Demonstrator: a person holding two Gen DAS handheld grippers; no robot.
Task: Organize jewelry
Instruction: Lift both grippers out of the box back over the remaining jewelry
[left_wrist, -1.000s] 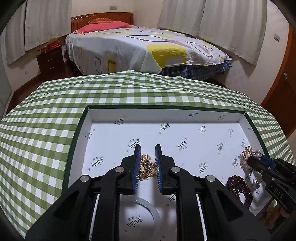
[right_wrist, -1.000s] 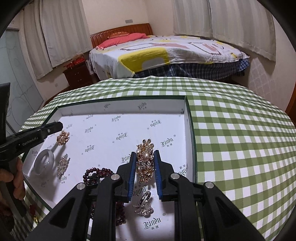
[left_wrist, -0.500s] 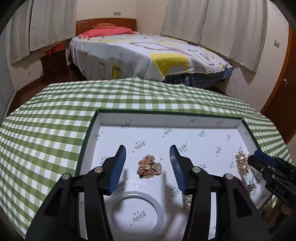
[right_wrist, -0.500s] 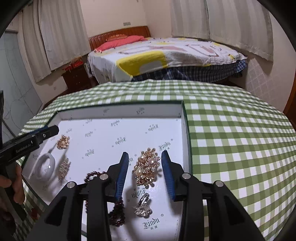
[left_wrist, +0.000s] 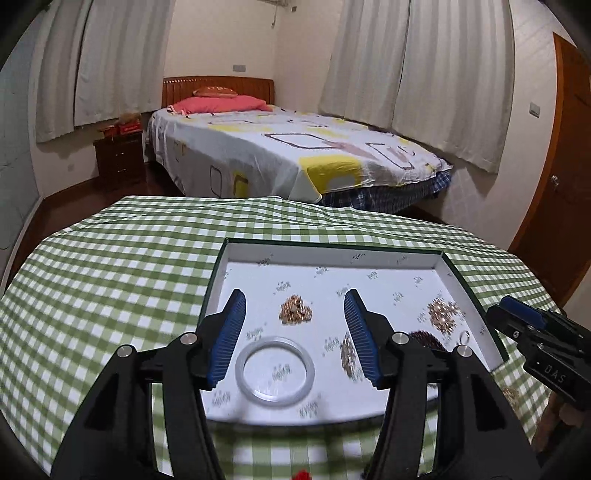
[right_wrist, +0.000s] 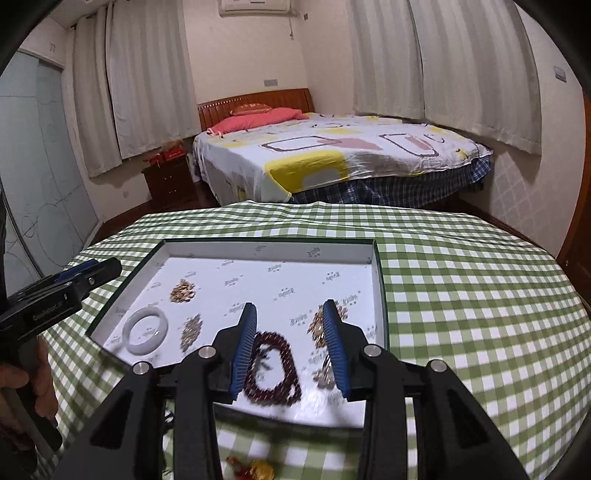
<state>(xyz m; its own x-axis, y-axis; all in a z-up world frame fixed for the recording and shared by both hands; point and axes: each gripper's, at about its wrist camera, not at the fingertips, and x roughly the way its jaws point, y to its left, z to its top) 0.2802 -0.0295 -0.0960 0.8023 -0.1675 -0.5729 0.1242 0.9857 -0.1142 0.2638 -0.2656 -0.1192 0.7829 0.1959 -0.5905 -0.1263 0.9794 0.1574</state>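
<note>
A white-lined tray (left_wrist: 332, 254) (right_wrist: 273, 249) with a dark green rim lies on the checked table. In it lie a gold brooch (left_wrist: 295, 314) (right_wrist: 182, 291), a pale bangle (left_wrist: 275, 371) (right_wrist: 144, 331), a second sparkly piece (left_wrist: 347, 352) (right_wrist: 191, 330), a pearl-and-gold brooch (left_wrist: 443, 316) (right_wrist: 317, 325), a dark red bead bracelet (left_wrist: 424, 338) (right_wrist: 273, 369) and a silver ring (right_wrist: 325, 373). My left gripper (left_wrist: 295, 332) is open and empty, raised over the tray's near left. My right gripper (right_wrist: 290, 345) is open and empty above the bracelet.
The round table has a green checked cloth (left_wrist: 110, 277) (right_wrist: 461, 295). A red and gold trinket (right_wrist: 251, 469) lies on the cloth at the near edge. A bed (left_wrist: 288, 155) and a nightstand (left_wrist: 118, 158) stand beyond the table.
Both grippers opened, let go of their brooches in the tray, then rose and drew back toward me. The brooches lie where they were dropped.
</note>
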